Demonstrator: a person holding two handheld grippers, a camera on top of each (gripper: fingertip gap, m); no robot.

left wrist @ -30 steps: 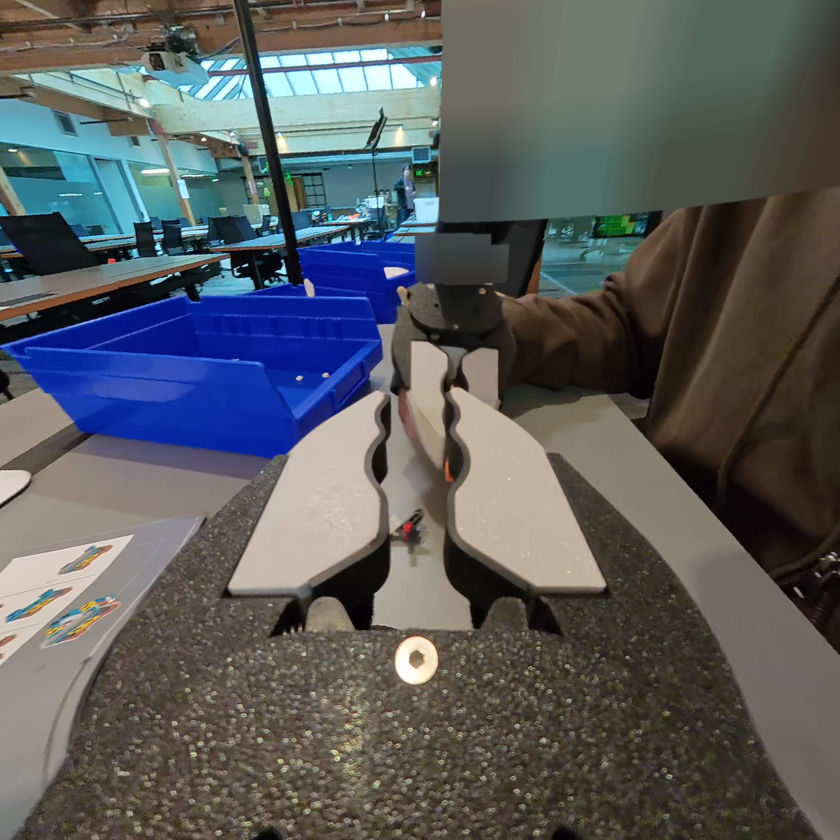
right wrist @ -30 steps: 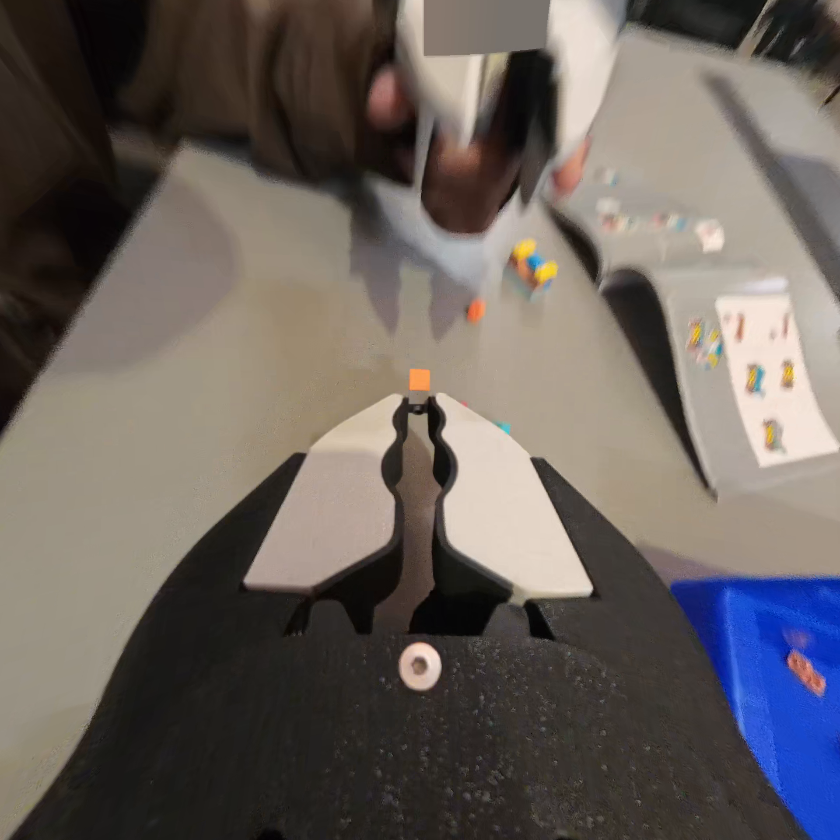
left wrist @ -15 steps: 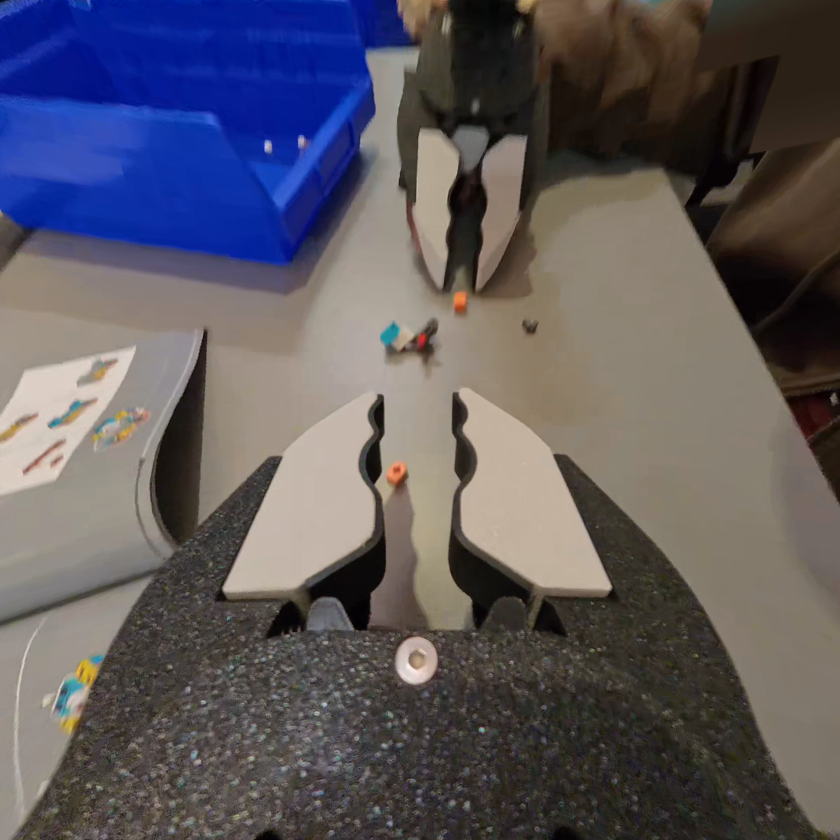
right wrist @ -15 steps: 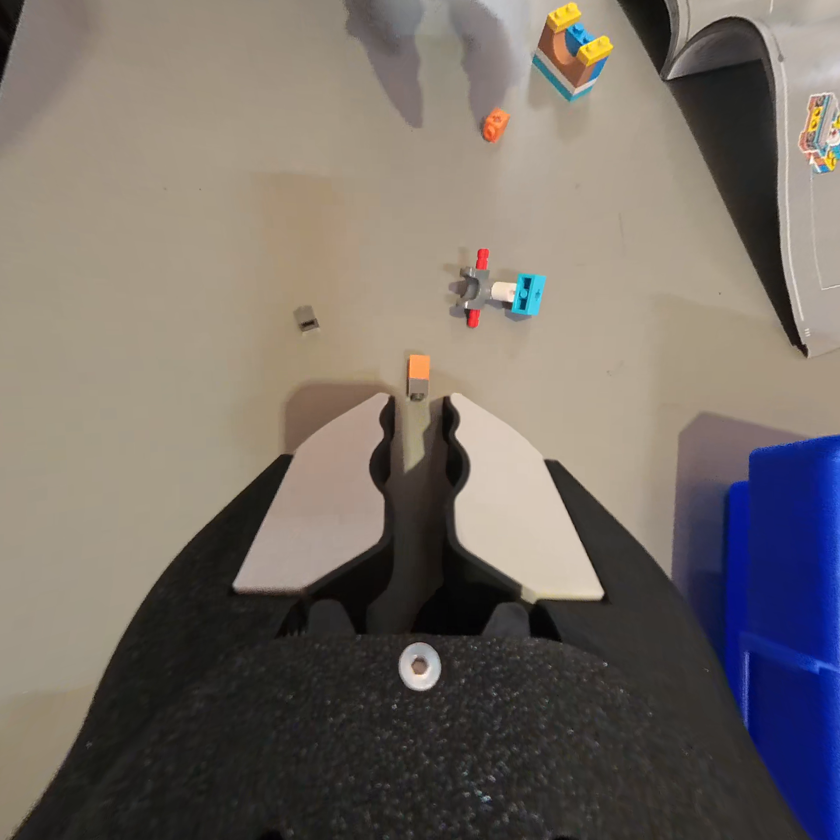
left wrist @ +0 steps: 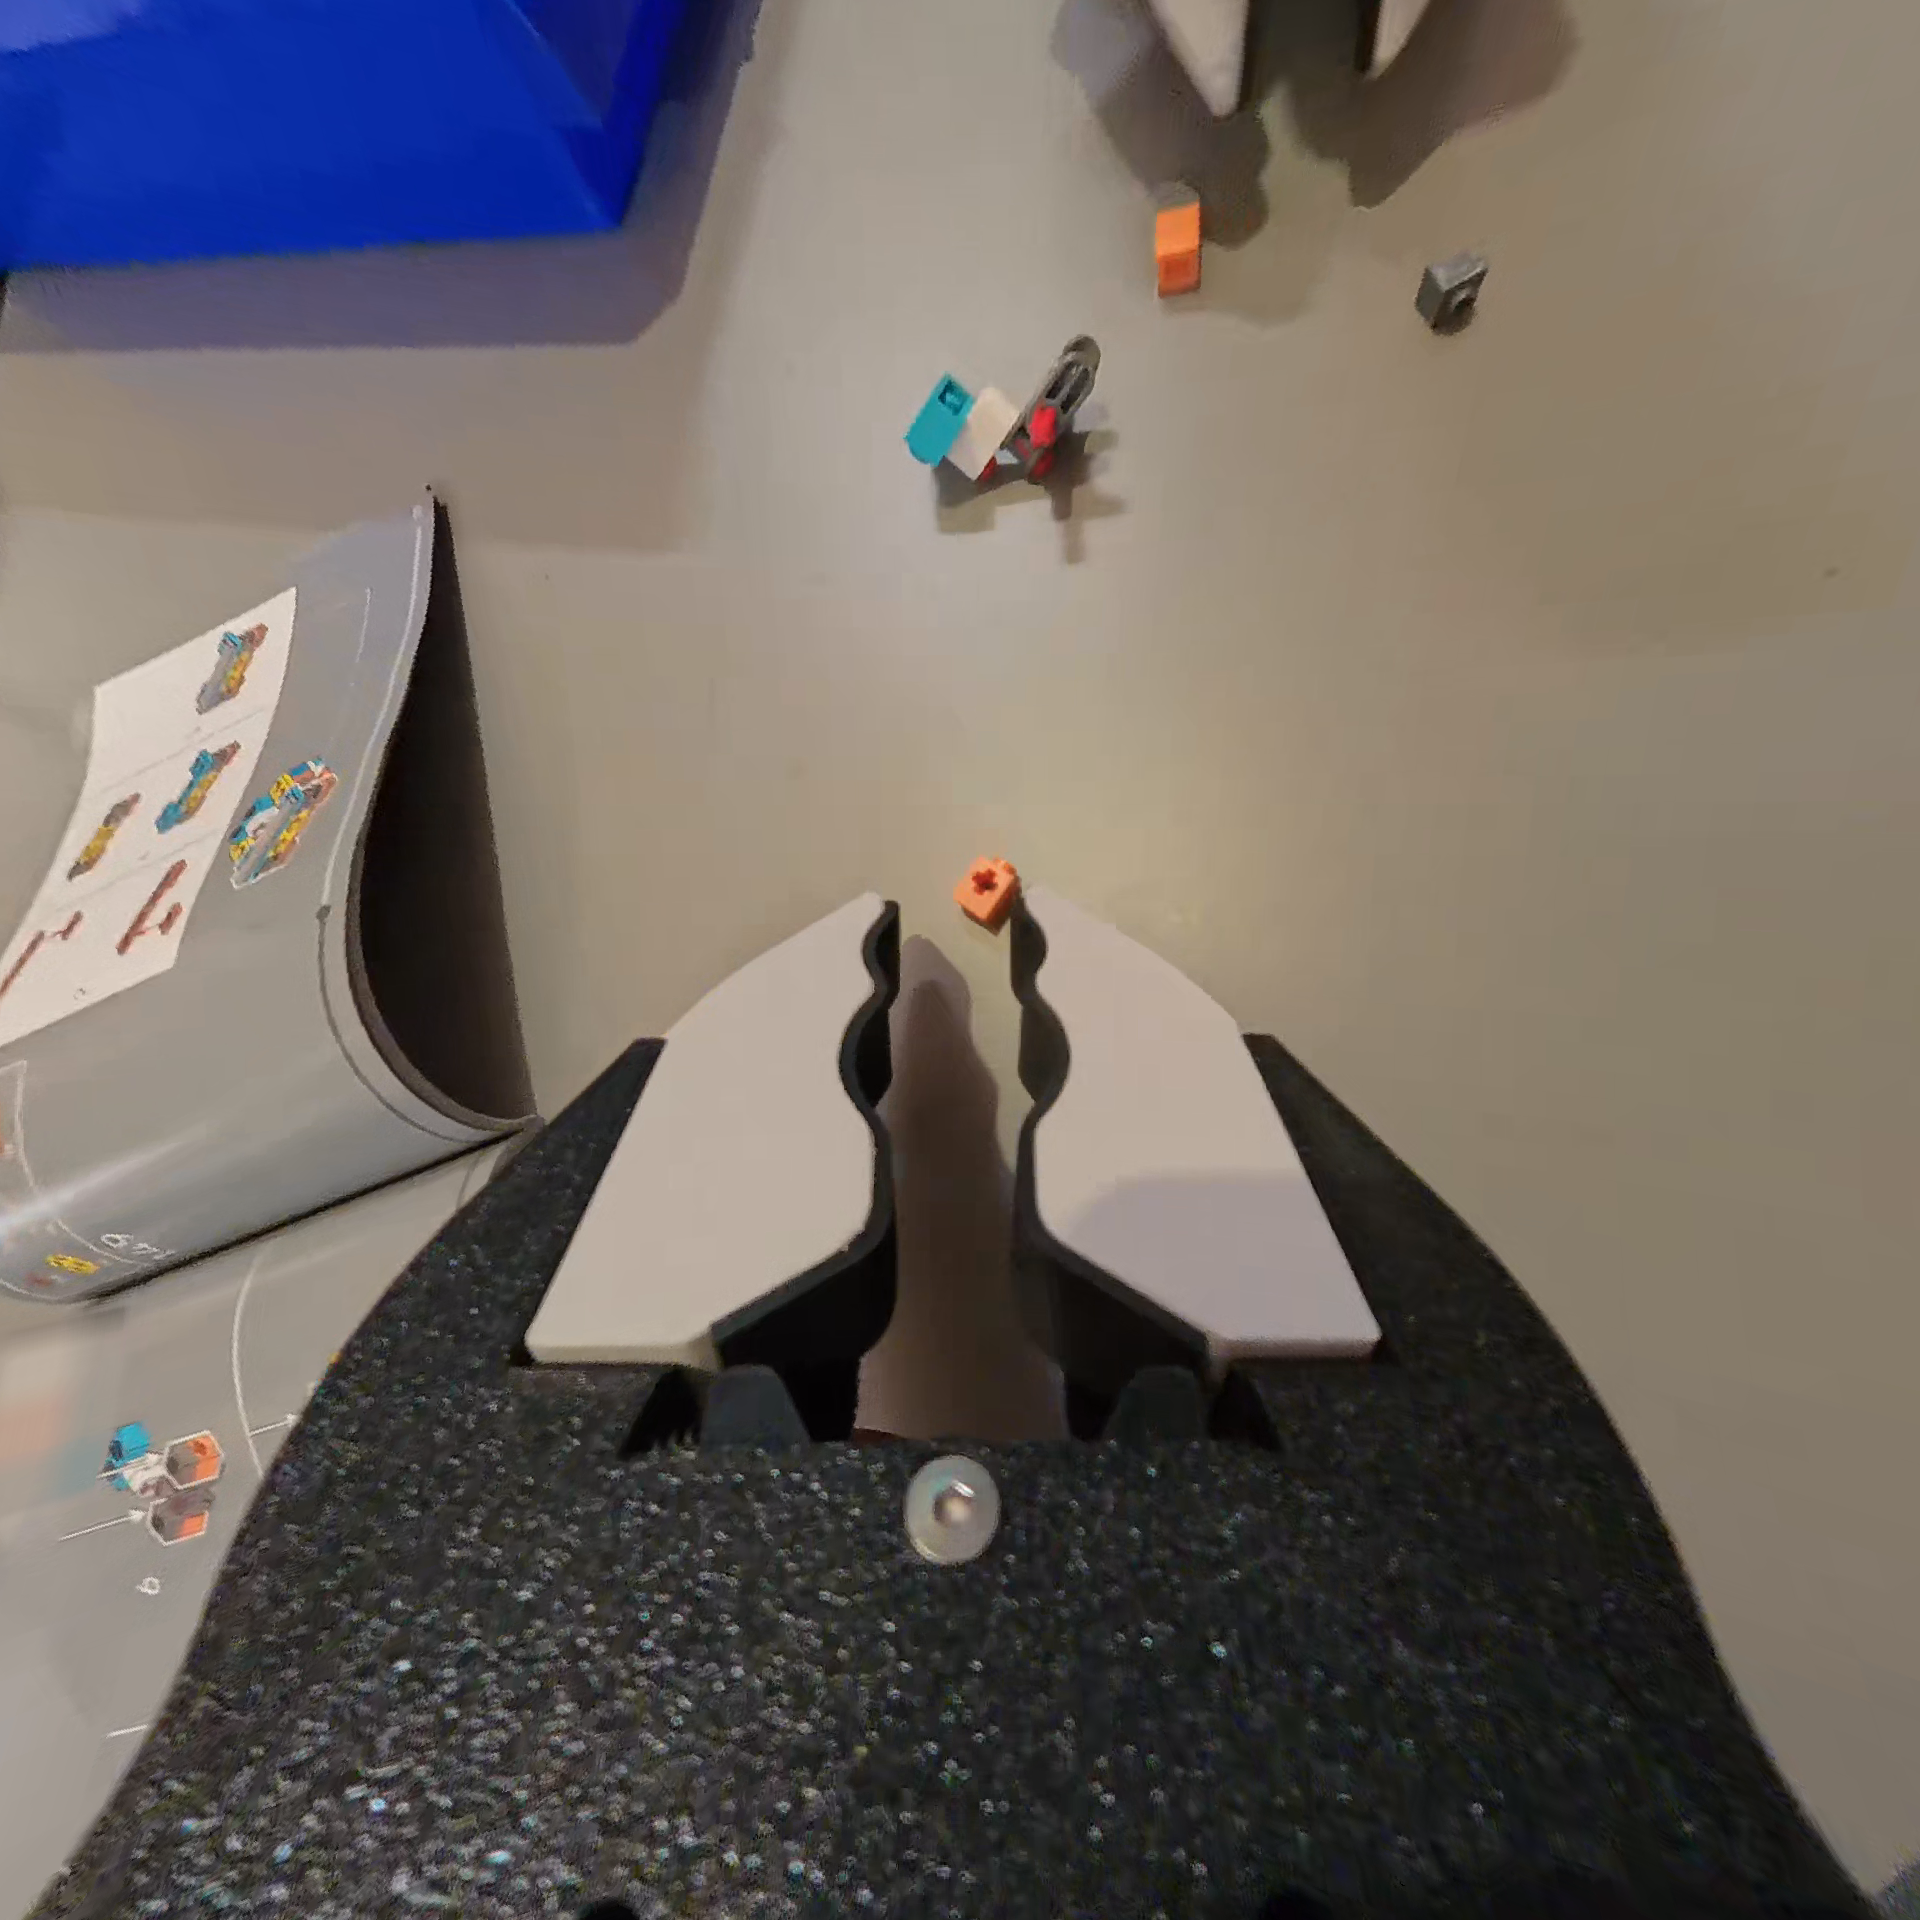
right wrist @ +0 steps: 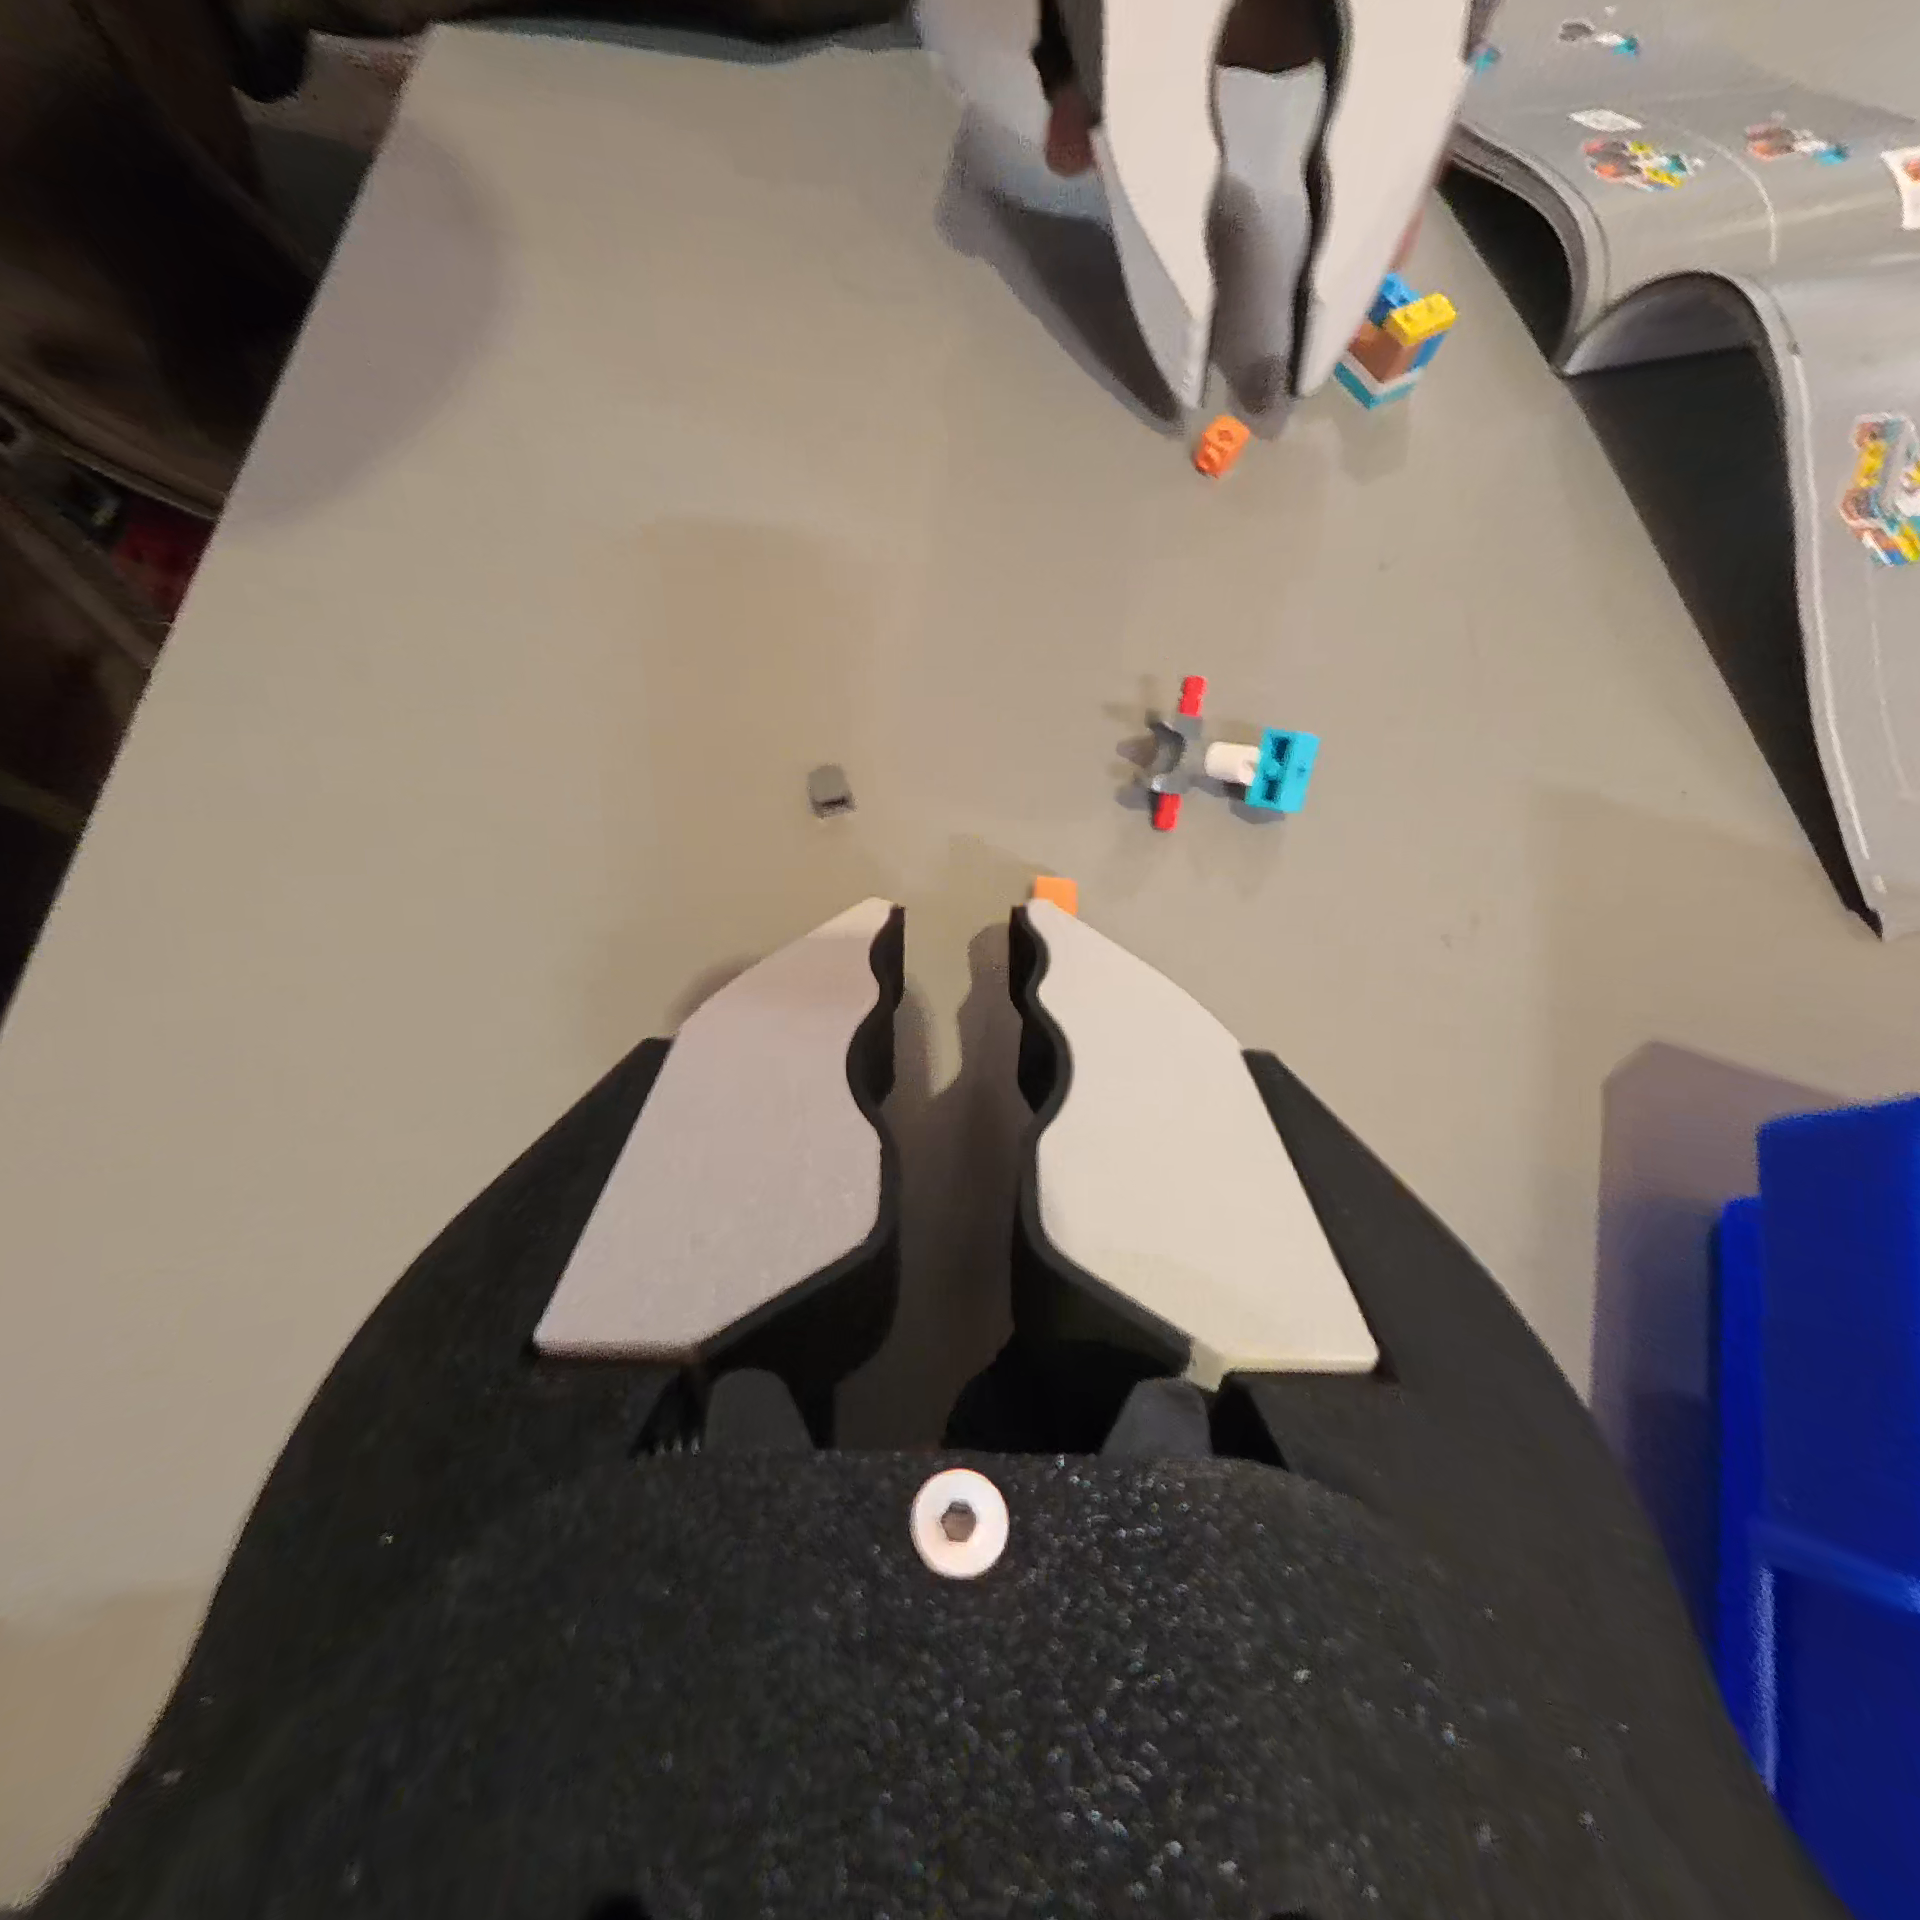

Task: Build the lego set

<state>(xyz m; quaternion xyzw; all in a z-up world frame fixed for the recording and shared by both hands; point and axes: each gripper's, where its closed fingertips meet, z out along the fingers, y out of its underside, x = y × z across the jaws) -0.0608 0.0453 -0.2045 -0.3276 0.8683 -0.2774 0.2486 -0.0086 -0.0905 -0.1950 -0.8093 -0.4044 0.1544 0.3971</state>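
Both grippers lower than half second ago. Left gripper [left wrist: 954,914] jaws parted, empty; orange brick [left wrist: 987,889] just off tips. Right gripper [right wrist: 956,920] jaws parted, empty, half-hiding orange piece [right wrist: 1057,891]. Blue bin [left wrist: 312,114] cropped upper left; mid-worktop [right wrist: 623,623] open.

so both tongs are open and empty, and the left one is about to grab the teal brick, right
Not quite. Both the left tongs and right tongs are open and empty, but in the left wrist view it is a small orange piece at the left tips. The teal brick lies farther off, joined to a white and grey assembly.
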